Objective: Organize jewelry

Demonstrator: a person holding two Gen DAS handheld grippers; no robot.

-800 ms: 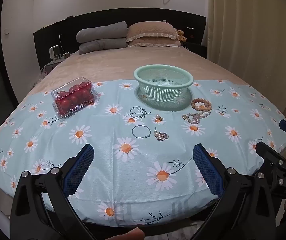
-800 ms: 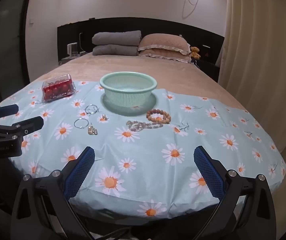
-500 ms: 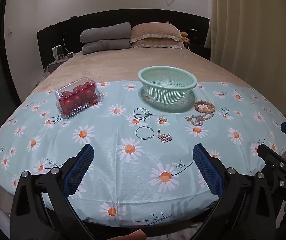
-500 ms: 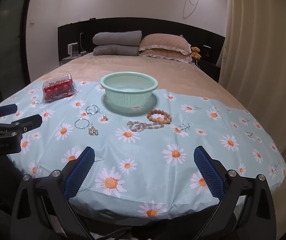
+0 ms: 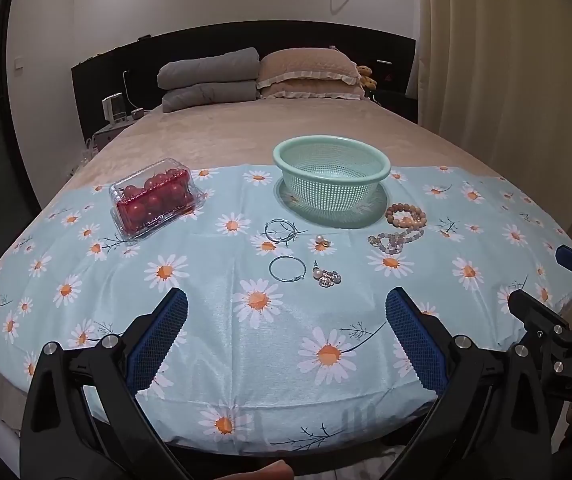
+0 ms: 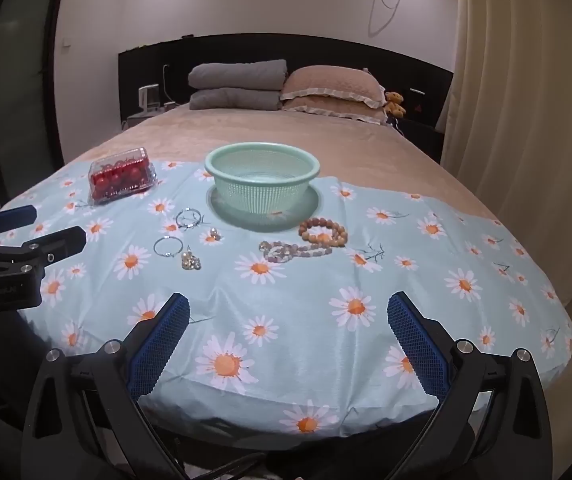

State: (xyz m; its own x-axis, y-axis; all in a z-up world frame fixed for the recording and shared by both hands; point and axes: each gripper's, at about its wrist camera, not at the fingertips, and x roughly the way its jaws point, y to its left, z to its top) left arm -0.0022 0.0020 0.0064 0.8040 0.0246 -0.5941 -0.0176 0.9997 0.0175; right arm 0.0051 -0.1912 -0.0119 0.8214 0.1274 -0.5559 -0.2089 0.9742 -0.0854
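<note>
A mint green mesh basket [image 5: 331, 174] [image 6: 262, 178] stands on a daisy-print cloth [image 5: 214, 280] on the bed. In front of it lie a wooden bead bracelet [image 5: 405, 216] [image 6: 323, 232], a pale bead bracelet [image 5: 395, 238] [image 6: 294, 250], two hoop earrings [image 5: 282, 230] [image 5: 287, 269], a small pearl earring [image 5: 322, 242] and a pearl cluster earring [image 5: 326, 277] [image 6: 191, 261]. My left gripper [image 5: 286, 320] and right gripper [image 6: 288, 316] are both open and empty, held near the cloth's front edge, well short of the jewelry.
A clear plastic box of red cherry tomatoes [image 5: 152, 202] [image 6: 121, 176] sits at the back left of the cloth. Pillows [image 5: 258, 76] lie at the headboard. A curtain [image 5: 506, 60] hangs on the right. The bed's front edge drops off below the grippers.
The left gripper has tilted and shifted slightly, so the scene sits lower and a little to the right in its view. The right gripper has hardly moved. The jewelry has not moved.
</note>
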